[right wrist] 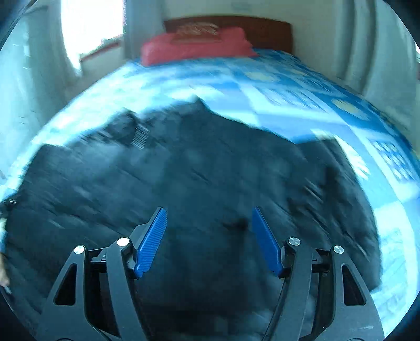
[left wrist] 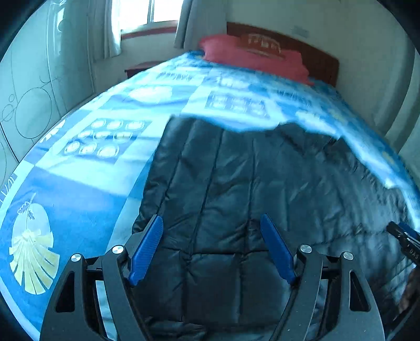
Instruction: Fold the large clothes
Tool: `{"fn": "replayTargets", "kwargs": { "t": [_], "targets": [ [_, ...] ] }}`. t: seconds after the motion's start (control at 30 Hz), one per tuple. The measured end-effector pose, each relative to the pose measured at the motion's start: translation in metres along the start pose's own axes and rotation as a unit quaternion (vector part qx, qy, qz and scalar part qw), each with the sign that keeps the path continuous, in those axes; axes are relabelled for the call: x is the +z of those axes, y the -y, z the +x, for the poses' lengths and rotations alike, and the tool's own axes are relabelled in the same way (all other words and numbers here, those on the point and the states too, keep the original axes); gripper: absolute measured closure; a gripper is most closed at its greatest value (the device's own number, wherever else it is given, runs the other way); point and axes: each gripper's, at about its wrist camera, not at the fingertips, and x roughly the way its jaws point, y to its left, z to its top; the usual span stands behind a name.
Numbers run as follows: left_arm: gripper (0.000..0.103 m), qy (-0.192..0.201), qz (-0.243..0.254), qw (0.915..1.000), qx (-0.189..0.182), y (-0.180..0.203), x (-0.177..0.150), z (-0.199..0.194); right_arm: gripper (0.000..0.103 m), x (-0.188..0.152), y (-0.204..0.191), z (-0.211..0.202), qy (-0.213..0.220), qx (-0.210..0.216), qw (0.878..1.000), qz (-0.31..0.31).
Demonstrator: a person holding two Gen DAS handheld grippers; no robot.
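A large black quilted jacket (left wrist: 249, 183) lies spread flat on the bed, filling the middle of the left wrist view. The same jacket (right wrist: 197, 178) shows blurred in the right wrist view. My left gripper (left wrist: 211, 223) hovers open above the jacket's near left part, with nothing between its blue pads. My right gripper (right wrist: 210, 215) also stands open over the jacket, its pads apart and holding nothing. The tip of the right gripper (left wrist: 404, 236) peeks in at the right edge of the left wrist view.
The bed carries a blue and white patterned cover (left wrist: 86, 162). A red pillow (left wrist: 252, 55) lies against the wooden headboard (left wrist: 315, 57). A window with curtains (left wrist: 147, 15) is at the back left, a white wardrobe (left wrist: 31, 86) on the left.
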Motion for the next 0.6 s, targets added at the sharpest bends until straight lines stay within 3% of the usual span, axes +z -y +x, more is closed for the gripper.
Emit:
{"fn": "replayTargets", "kwargs": {
  "t": [0.13,0.3,0.43,0.6],
  "targets": [
    [0.027,-0.013,0.032,0.9992,0.02,0.011,0.001,0.012,0.033,0.001,0.005,-0.005,0.002,0.015,1.0,0.008],
    [0.027,-0.007,0.011,0.9999,-0.003,-0.009,-0.014,-0.043,0.033,-0.022,0.024,-0.07,0.011,0.028,0.999,0.014],
    [0.027,0.0,0.014,0.9998,-0.017,-0.039,-0.06,-0.096,0.032,-0.073,0.057,-0.126,-0.011,0.023,1.0,0.019],
    [0.027,-0.029,-0.016,0.9991,-0.026,-0.084,-0.14,-0.151,0.032,-0.152,0.105,-0.18,-0.045,-0.001,0.997,0.061]
  ]
}}
